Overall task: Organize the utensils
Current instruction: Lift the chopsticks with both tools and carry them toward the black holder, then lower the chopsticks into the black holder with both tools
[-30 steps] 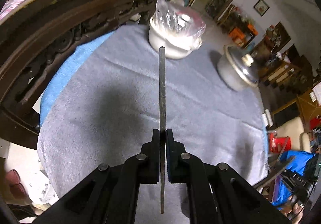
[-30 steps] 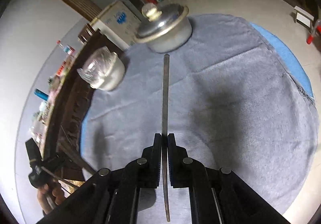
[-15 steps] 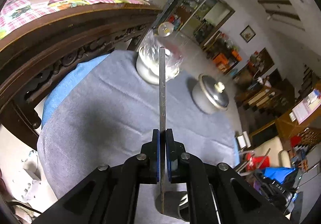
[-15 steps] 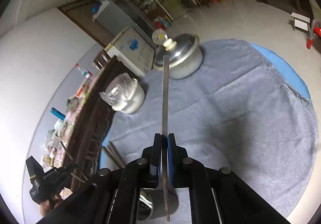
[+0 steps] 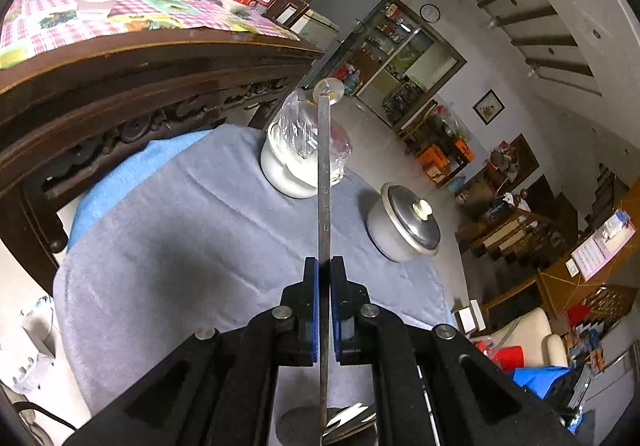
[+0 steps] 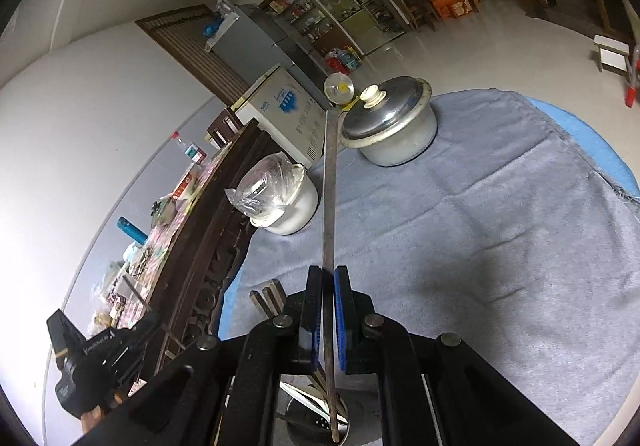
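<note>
Grey-cloth bench (image 5: 168, 246), cluttered room behind. L gripper (image 5: 324, 266) jaws clenched on flat metal utensil (image 5: 324, 182), pointing 12 o'clock. R gripper (image 6: 329, 274) jaws clenched on second flat utensil (image 6: 329, 186); lower end in metal holder (image 6: 304, 422) at 6. Bagged white pot (image 6: 286, 202) at 11, lidded steel pot (image 6: 390, 130) at 1.
</note>
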`<action>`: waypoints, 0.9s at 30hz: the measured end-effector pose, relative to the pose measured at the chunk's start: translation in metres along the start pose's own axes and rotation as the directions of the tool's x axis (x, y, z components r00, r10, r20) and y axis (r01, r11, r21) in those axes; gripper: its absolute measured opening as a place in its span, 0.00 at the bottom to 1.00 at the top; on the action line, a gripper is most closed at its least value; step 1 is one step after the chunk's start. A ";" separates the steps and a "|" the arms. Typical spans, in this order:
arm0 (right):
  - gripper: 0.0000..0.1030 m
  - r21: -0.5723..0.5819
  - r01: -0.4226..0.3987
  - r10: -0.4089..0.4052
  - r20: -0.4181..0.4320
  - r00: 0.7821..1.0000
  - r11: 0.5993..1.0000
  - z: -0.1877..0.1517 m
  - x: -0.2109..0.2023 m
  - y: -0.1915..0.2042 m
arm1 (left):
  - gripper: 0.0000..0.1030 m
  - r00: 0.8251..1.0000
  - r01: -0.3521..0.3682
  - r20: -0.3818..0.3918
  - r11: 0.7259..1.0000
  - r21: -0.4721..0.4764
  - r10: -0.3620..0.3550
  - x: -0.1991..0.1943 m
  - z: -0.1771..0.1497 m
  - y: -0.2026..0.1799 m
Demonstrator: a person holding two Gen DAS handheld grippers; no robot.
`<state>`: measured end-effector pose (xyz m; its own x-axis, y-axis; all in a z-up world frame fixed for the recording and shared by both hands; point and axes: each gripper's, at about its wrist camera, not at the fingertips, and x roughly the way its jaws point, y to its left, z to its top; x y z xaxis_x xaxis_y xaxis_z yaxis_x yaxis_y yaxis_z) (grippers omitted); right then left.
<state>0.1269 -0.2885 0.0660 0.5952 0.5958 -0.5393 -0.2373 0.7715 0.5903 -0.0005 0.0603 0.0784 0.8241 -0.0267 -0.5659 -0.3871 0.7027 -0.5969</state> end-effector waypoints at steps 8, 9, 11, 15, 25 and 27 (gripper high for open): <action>0.07 -0.043 0.038 -0.036 0.051 0.998 0.998 -0.007 0.001 0.007 | 0.05 0.999 0.048 -0.022 0.998 0.035 -0.047 0.016 -0.021 -0.016; 0.07 -0.052 0.045 -0.042 0.057 0.997 0.998 -0.008 0.001 0.008 | 0.05 0.998 0.052 -0.024 0.998 0.046 -0.051 0.017 -0.024 -0.019; 0.07 -0.061 0.048 -0.044 0.059 0.997 0.997 -0.011 0.003 0.009 | 0.05 0.998 0.059 -0.023 0.996 0.068 -0.058 0.019 -0.030 -0.023; 0.07 -0.079 0.056 -0.052 0.061 0.997 0.995 -0.019 0.006 0.012 | 0.05 0.998 0.059 -0.008 0.989 0.133 -0.058 0.020 -0.045 -0.031; 0.07 -0.128 0.075 -0.069 0.051 0.996 0.989 -0.042 0.012 0.017 | 0.05 0.998 0.066 -0.016 0.959 0.276 -0.065 0.028 -0.086 -0.046; 0.07 -0.137 0.079 -0.072 0.049 0.996 0.987 -0.046 0.012 0.018 | 0.05 0.997 0.073 -0.028 0.956 0.286 -0.068 0.030 -0.090 -0.047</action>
<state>0.0948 -0.2566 0.0426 0.6476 0.5267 -0.5507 -0.2925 0.8391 0.4585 0.0052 -0.0371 0.0383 0.8366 -0.0942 -0.5396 -0.1915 0.8727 -0.4492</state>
